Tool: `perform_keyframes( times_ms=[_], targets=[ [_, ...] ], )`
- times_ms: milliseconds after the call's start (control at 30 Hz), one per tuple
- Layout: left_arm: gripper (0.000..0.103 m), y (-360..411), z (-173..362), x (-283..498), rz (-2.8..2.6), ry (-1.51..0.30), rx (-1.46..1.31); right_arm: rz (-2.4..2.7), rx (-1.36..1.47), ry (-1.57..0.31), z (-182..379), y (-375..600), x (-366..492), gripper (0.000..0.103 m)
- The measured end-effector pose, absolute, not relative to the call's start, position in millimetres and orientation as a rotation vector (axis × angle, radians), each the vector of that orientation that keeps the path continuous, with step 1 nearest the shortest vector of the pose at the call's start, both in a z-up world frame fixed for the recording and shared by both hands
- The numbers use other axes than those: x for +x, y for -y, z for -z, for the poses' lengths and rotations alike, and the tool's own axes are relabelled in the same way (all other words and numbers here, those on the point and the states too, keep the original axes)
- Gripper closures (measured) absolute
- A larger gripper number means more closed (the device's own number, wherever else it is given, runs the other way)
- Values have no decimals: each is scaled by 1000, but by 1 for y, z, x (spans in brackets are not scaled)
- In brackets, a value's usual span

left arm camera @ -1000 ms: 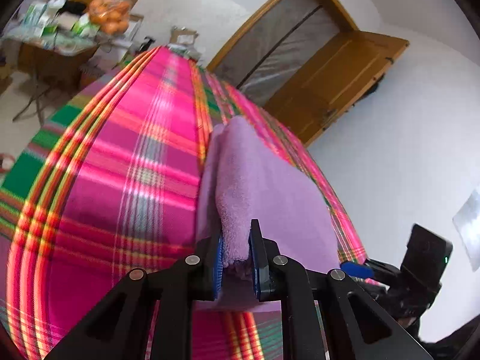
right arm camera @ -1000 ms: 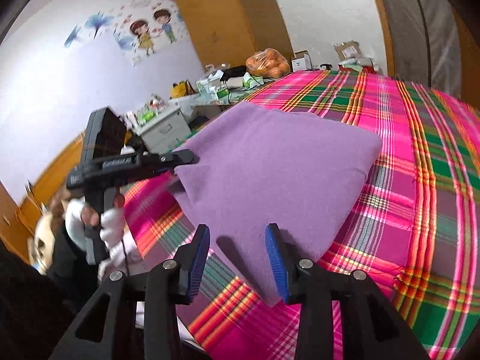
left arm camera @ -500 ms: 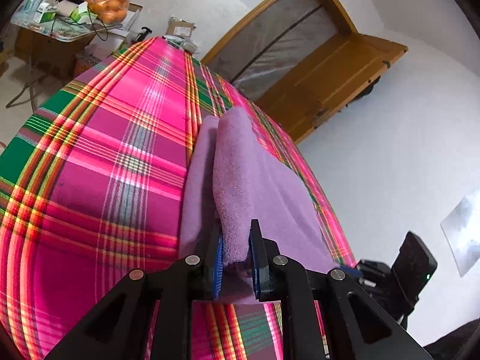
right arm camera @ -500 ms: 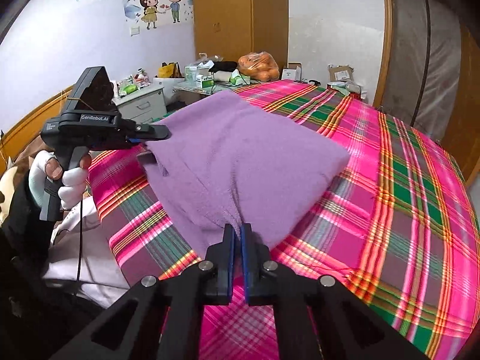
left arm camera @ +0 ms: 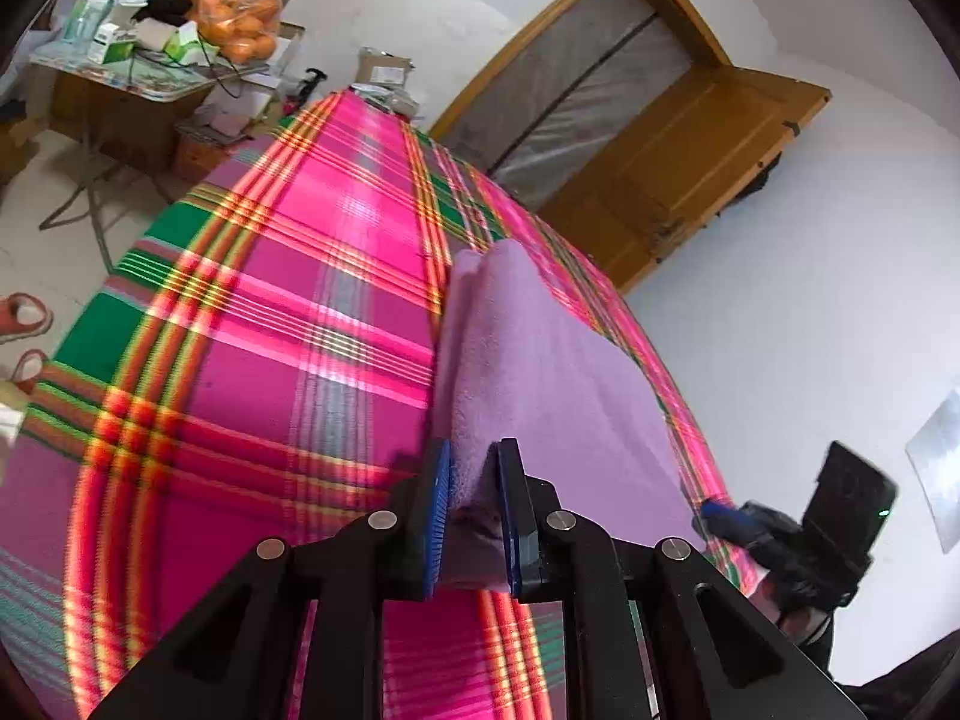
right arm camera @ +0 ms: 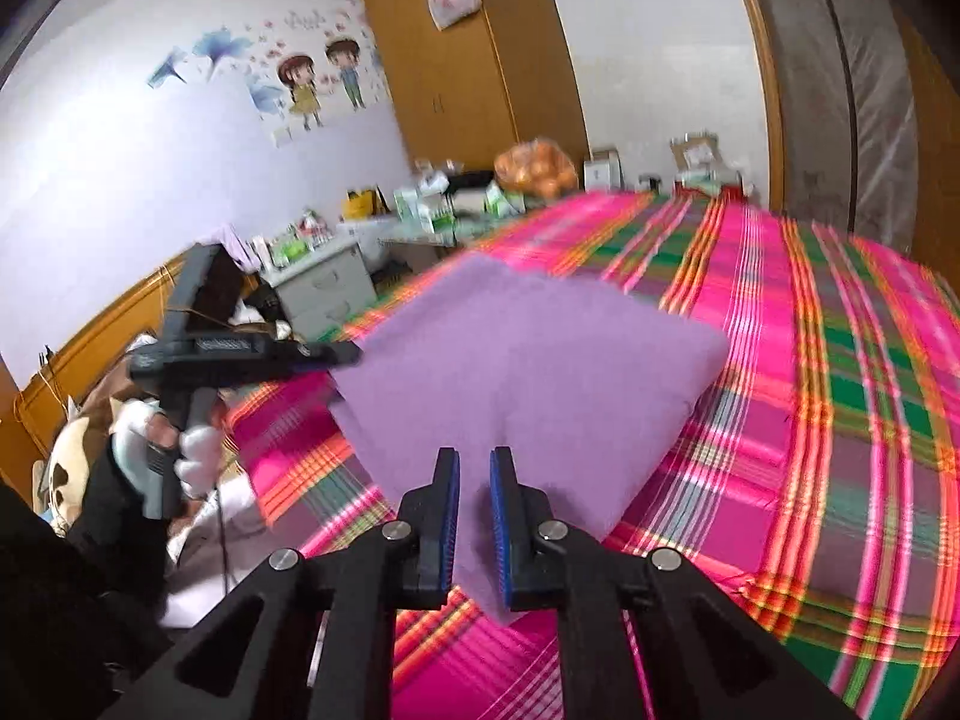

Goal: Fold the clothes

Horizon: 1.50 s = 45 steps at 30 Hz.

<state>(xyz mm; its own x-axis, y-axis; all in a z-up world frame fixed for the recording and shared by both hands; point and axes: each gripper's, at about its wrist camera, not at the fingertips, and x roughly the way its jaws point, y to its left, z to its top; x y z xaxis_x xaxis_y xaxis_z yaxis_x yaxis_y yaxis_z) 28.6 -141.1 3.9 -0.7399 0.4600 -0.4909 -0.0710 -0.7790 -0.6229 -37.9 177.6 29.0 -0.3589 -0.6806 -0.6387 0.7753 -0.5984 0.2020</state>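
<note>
the left gripper (left arm camera: 471, 501) pinches a near corner of the purple cloth (left arm camera: 540, 384). the right gripper (right arm camera: 474, 516) clamps the other near corner. the cloth stretches ahead of both over the plaid bed (right arm camera: 840, 420).

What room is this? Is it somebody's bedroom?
Most likely a bedroom in a home. A bed with a pink plaid bedspread fills the room, cartoon children stickers decorate the wall, and a wooden wardrobe stands in the corner.
</note>
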Motion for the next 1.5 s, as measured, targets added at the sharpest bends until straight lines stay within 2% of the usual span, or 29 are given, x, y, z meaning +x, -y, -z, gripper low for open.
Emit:
perform_keyframes(
  times_ms=[100, 200, 433, 467, 567, 767, 1033, 1167, 1333, 1500],
  targets=[
    [89, 137, -19, 28, -2593, 784, -914, 2019, 908, -182, -21, -177, -43, 93],
    [89, 131, -35, 21, -2624, 698, -877, 2055, 892, -112, -32, -185, -57, 92],
    [89, 104, -42, -62, -2570, 519, -927, 2158, 929, 128, -42, -194, -117, 89],
    [86, 107, -35, -76, -2553, 531, -957, 2167, 942, 155, -41, -194, -126, 88],
    [86, 116, -10, -102, -2506, 609, -1058, 2180, 1006, 223, -29, -197, -152, 88],
    [86, 135, 7, -103, -2410, 783, -1005, 2175, 1085, 333, -7, -201, -188, 88],
    [86, 153, -15, -97, -2451, 815, -920, 2171, 1057, 389, -15, -201, -196, 87],
    [86, 147, 7, -119, -2396, 816, -1079, 2168, 1126, 382, -3, -192, -202, 87],
    [86, 155, 14, -115, -2366, 877, -1030, 2132, 1136, 450, 4, -196, -207, 88],
    [86, 165, 13, -102, -2373, 939, -1032, 2148, 1117, 442, 2, -196, -201, 87]
  ],
)
